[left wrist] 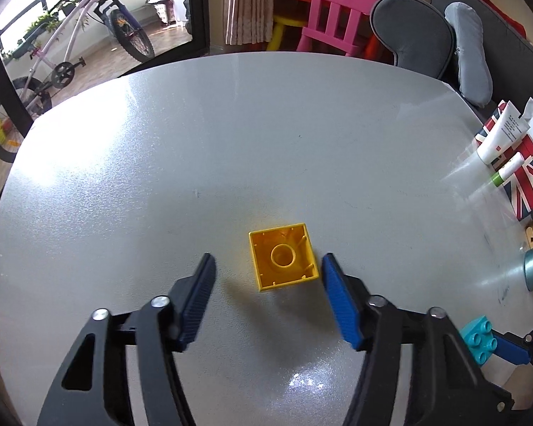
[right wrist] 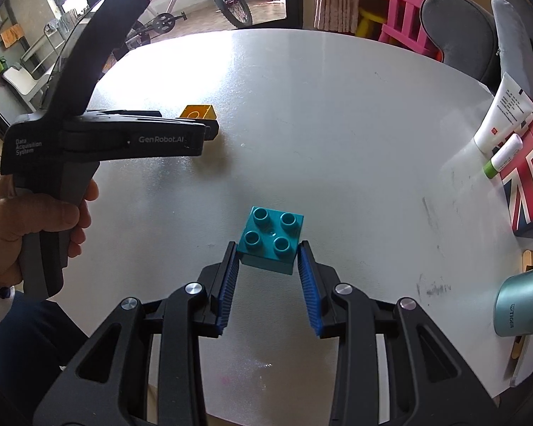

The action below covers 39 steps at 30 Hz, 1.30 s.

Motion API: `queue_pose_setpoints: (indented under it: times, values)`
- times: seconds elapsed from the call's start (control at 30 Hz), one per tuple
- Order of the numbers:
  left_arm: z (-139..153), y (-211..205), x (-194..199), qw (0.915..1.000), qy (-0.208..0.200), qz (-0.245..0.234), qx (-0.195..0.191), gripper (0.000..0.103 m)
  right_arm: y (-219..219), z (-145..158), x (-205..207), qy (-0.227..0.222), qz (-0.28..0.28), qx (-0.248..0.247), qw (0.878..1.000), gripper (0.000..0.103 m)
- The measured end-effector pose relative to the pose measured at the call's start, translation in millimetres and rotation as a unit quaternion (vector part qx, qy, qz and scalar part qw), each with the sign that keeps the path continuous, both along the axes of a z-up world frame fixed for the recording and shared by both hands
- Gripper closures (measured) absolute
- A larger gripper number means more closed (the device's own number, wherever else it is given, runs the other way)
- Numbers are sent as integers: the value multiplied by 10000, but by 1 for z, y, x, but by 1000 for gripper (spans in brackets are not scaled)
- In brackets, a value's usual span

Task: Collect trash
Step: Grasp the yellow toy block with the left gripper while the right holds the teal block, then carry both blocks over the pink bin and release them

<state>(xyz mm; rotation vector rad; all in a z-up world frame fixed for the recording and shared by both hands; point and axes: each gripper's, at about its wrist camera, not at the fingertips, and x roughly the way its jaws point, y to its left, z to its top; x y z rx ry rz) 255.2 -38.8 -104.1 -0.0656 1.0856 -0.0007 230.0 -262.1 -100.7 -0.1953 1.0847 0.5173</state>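
Two bricks in play on the grey bench (left wrist: 160,163).

Item 1: yellow brick (left wrist: 283,256), hollow side up, resting on the bench. Left gripper (left wrist: 268,269) straddles it; fingers apart, right pad just beside the brick's wall, left pad clear of it, no grip yet. Advice: shift the gripper toward the brick's centre so both pads meet opposite walls squarely, then close.

Item 2: teal brick (right wrist: 270,239), right of the yellow brick, studs up, clamped between the right gripper (right wrist: 268,259) fingers.

Left gripper (left wrist: 268,268) jaws apart, right gripper (right wrist: 268,254) clamped
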Motion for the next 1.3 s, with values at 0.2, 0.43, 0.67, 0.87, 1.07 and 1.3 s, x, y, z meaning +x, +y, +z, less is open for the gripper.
queue_pose_setpoints:
  times: [0.2,0.43,0.67,0.87,1.07,1.3]
  values:
    - [2,-1,-3,9998,-86,-122,149,71,-4,3,-1,-62,-2,50,10000,70]
    - [10,3,-18,9992,-154,-320,202,71,-1,7,-3,-129,52,45,9999,72]
    - [24,11,-51,9982,-222,-510,227,71,1,14,-6,-227,75,98,9997,72]
    - [43,19,-99,9970,-268,-708,159,71,5,23,-30,-242,158,159,9995,72]
    - [64,24,-161,9948,-354,-952,96,71,5,33,-75,-253,260,151,9992,72]
    - [66,19,-232,9932,-183,-1149,-96,71,1,33,-131,-31,354,214,9991,72]
